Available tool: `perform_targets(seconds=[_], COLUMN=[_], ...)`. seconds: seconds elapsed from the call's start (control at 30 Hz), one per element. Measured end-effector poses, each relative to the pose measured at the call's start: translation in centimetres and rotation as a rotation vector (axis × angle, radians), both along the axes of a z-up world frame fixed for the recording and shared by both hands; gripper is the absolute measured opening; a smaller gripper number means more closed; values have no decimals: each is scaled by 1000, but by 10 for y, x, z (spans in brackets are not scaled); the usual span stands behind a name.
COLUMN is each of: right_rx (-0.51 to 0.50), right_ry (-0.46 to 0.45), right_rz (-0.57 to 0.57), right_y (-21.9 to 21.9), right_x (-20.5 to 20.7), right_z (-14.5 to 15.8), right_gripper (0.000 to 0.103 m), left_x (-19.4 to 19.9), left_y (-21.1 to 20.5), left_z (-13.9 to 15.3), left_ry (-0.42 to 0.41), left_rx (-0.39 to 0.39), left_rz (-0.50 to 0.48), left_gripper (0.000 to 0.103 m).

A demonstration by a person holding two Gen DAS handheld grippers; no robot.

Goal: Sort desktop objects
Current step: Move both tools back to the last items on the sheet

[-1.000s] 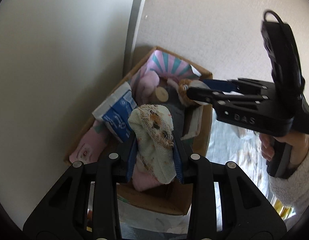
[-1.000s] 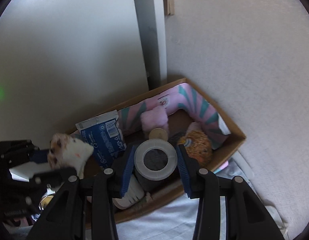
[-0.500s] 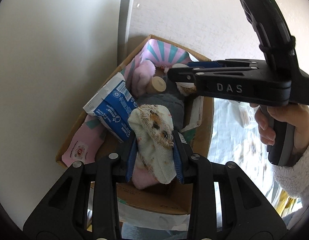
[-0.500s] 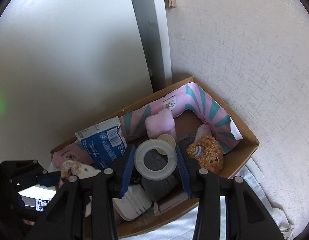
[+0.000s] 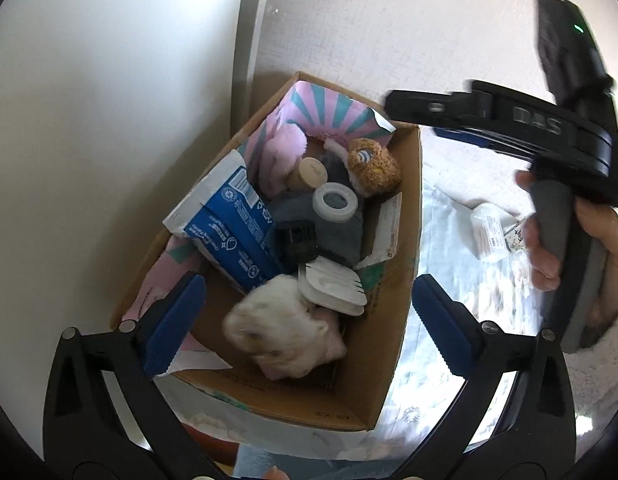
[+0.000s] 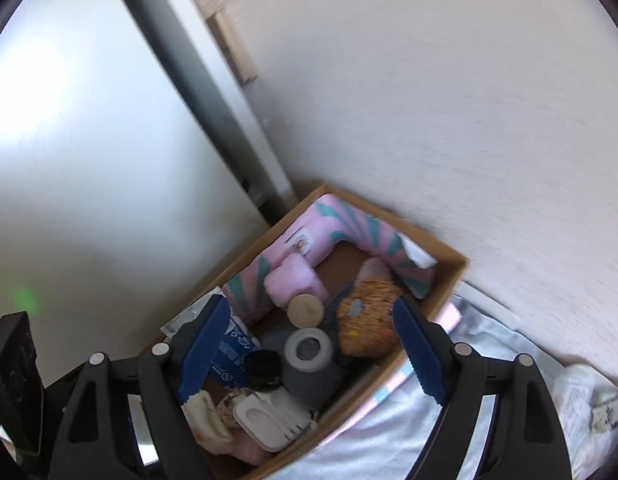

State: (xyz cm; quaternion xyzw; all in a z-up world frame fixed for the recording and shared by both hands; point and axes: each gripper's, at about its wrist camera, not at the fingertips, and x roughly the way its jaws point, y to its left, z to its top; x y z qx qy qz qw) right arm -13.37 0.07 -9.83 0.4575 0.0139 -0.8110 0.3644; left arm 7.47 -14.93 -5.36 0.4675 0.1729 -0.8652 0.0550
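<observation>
both toys have dropped since a moment ago: the fluffy white plush toy [image 5: 285,332] no longer sits between the left gripper's [image 5: 305,320] blue pads [image 5: 175,324], and the white tape ring [image 5: 335,202] no longer sits between the right gripper's [image 6: 309,344] pads. both pairs of jaws have just been opening, and now they stand wide apart with nothing pressed between them.

the plush toy lies in the near corner of the cardboard box [image 5: 405,264] (it looks blurry, so its face is hard to see). it touches a white plastic case [image 5: 333,288] just beside it. the tape ring rests flat on top of a grey soft thing [image 5: 333,236] in the middle of the box. next to the ring is a small black clip [image 5: 295,240]. a blue and white pack [image 5: 229,228] leans on the left wall of the box. behind the ring sit a round wooden lid [image 5: 311,170], a pink fluffy thing [image 5: 281,156] and a brown knitted toy [image 5: 375,164]. a pink and teal striped paper [image 5: 329,110] lines the far corner.

in the left view, a hand [image 5: 565,248] holds the right gripper up high to the right of the box, over a pale cloth [image 5: 453,248]. a little clear bottle [image 5: 489,232] lies on that cloth. the box stands against a white wall [image 6: 429,100].
</observation>
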Motion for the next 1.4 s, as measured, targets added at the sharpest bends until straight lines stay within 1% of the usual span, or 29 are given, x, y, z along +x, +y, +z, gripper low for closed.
perform_targets(seconds=[0.1,0.23,0.33,0.5,0.53,0.57,0.67,0.8,0.87,0.97,1.03,1.07,1.13,1.2,1.23,1.3,1.37,1.4], right_rx=[-27,-17,-28,-21,-22,-25,-74,-103,-88,-23,35,60,98,88,84,87,81,79], right_ry=[17,36,43,81,87,93,132,166,184,167,185,197,211,199,185,143,95,76], right_rz=[-33,-81,-118,-181,-194,-212,-295,-391,-432,-472,-505,-520,-577,-605,-606,-604,-590,-584], right_y=[16,33,50,87,96,106,142,189,213,249,268,276,294,315,323,336,345,348], right_x=[5,10,18,31,33,36,45,56,61,67,71,73,77,76,74,64,52,47], right_z=[7,14,18,24,27,29,35,41,42,42,42,43,43,39,35,17,-5,-16], right_gripper=[81,81,81,81,87,101,103,103,103,103,103,103,103,103,103,103,103,103], left_x=[-4,-14,-16,-27,-29,-32,-41,-54,-59,-69,-78,-82,-90,-99,-106,-119,-139,-145], left_y=[1,4,11,32,37,42,60,94,112,141,166,174,200,221,232,250,270,274], left_z=[2,9,20,33,35,36,40,44,44,41,36,34,29,22,16,-1,-36,-48], left_ry=[11,20,41,65,72,76,85,93,95,84,67,63,55,59,55,37,-31,-51], left_rx=[7,4,-22,-25,-23,-19,-6,-19,-21,3,38,41,7,-21,-20,-8,16,17], left_rz=[2,-14,-9,-66,-78,-90,-133,-205,-235,-295,-353,-370,-389,-389,-389,-388,-395,-386], left_gripper=[103,103,103,103,103,103,103,103,103,103,103,103,103,103,103,103,103,102])
